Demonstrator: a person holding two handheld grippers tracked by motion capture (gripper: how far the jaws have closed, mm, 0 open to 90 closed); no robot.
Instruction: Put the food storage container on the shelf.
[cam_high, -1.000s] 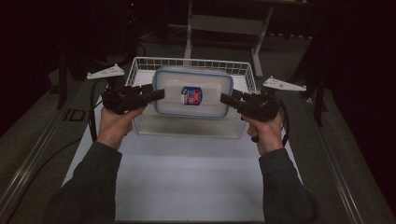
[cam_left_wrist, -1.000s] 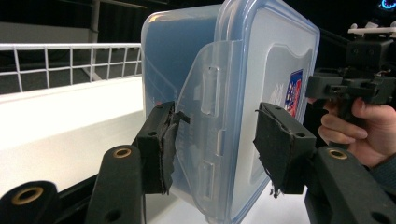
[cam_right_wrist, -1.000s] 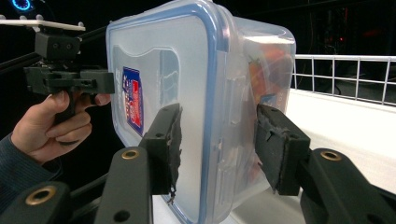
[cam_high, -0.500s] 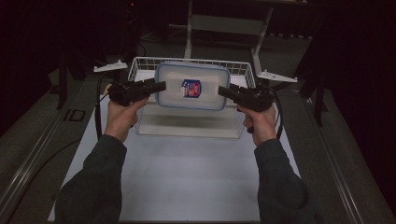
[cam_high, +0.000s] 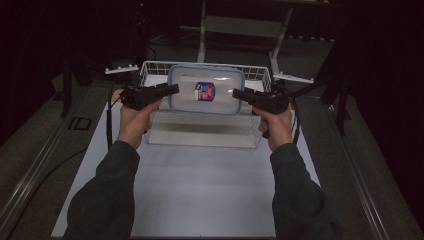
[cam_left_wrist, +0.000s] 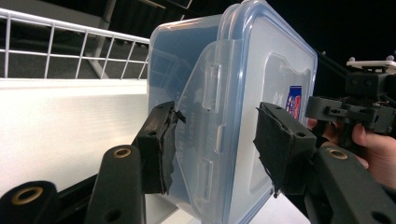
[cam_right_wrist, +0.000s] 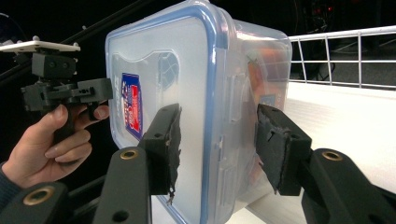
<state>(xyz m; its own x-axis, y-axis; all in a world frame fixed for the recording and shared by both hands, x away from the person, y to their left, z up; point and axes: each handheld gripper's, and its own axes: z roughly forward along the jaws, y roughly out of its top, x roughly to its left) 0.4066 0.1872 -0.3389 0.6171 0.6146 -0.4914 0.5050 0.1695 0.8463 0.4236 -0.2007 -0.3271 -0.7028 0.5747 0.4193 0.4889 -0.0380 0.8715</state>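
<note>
Container (cam_high: 206, 90) above wire basket (cam_high: 150, 70), pinched between left tongs (cam_high: 172, 90) and right tongs (cam_high: 235, 93).

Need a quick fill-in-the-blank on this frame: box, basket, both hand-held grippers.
1. The clear plastic box has a lid with a ____ rim.
2. The left hand-held gripper and right hand-held gripper each clamp one ____ of the box.
3. The box hangs over a white ____ basket.
4. The lid bears a red and blue ____.

Missing: blue; end; wire; label
</note>
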